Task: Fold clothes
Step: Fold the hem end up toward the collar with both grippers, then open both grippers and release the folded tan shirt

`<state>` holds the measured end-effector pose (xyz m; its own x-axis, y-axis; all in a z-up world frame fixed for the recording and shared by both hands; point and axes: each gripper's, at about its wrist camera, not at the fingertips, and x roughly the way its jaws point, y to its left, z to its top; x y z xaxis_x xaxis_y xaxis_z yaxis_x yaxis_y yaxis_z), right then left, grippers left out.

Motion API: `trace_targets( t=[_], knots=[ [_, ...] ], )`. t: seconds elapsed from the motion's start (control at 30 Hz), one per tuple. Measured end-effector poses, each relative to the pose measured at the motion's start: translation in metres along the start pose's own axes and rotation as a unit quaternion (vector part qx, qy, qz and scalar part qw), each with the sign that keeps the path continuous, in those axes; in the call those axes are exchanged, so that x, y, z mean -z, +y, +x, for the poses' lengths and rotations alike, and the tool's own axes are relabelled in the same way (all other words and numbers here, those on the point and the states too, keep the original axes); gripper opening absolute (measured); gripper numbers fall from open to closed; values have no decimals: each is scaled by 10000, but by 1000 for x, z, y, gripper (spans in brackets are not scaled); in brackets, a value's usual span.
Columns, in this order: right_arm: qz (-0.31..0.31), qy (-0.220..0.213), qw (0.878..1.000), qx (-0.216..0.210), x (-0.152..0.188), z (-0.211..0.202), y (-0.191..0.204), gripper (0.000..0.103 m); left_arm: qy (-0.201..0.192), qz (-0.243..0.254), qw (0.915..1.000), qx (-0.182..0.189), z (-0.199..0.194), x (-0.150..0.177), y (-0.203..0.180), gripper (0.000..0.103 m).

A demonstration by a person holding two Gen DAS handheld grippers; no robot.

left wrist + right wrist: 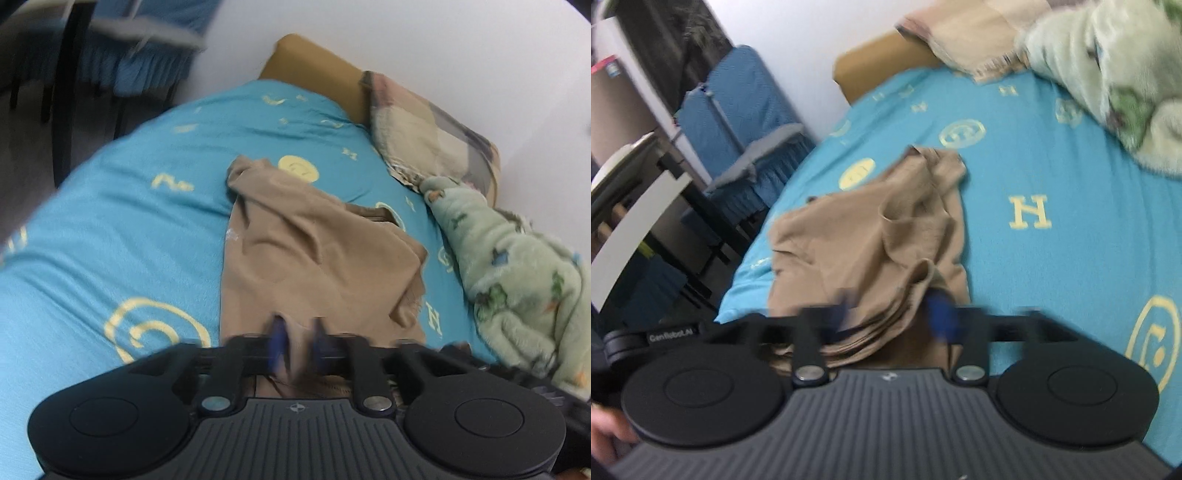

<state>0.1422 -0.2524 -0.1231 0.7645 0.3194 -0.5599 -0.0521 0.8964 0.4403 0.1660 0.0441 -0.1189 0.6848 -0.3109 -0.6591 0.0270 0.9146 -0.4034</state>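
Note:
A tan garment (314,258) lies crumpled on a turquoise bedsheet (129,240) with yellow letters and rings. In the left wrist view my left gripper (299,339) has its blue fingertips close together on the garment's near edge, with a strip of cloth pinched between them. The right wrist view shows the same tan garment (868,240) bunched in layered folds. Those folds run into my right gripper (894,314), whose blurred blue fingers (942,317) stand wider apart around the thick bundle. The cloth rises toward both grippers.
A green fleece blanket (517,277) is heaped along the bed's far side by the wall, beside a plaid throw (417,140) and a mustard cushion (310,62). Off the bed stand a blue-covered chair (738,110) and a dark desk (639,221). A hand (605,432) shows at the lower left.

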Motion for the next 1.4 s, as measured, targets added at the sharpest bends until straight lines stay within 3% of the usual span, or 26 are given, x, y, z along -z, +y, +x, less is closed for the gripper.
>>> trace_targets(
  t=[0.03,0.2,0.3,0.57,0.67,0.83,1.23,1.33,1.4],
  knots=[
    [-113,-143,9998,-17,1,-7,5,92,-115,186,9997,-63,-10,0,-6,59],
    [-514,-571,9970,53,5,-48,23,90,-572,861,9945,-137,-63,5,-34,79],
    [-607,-726,9955,87,10,-73,29,90,-814,956,9920,-100,-97,14,-46,81],
    [-836,-964,9918,62,36,-136,51,90,-1025,1168,9879,-24,-162,55,-66,82],
    [-805,-1022,9915,88,49,-153,53,90,-924,941,9911,165,-173,65,-65,82],
    [-743,-1156,9904,176,57,-167,52,90,-691,678,9952,142,-166,73,-61,82],
    [-624,-1143,9909,328,55,-162,47,90,-127,46,9999,86,-151,94,-50,82],
    [-677,-1138,9906,348,55,-161,49,90,289,-487,9981,259,-137,100,-38,82],
    [-700,-1103,9907,369,55,-159,49,90,639,-1104,9904,535,-123,106,-25,82]
  ],
)
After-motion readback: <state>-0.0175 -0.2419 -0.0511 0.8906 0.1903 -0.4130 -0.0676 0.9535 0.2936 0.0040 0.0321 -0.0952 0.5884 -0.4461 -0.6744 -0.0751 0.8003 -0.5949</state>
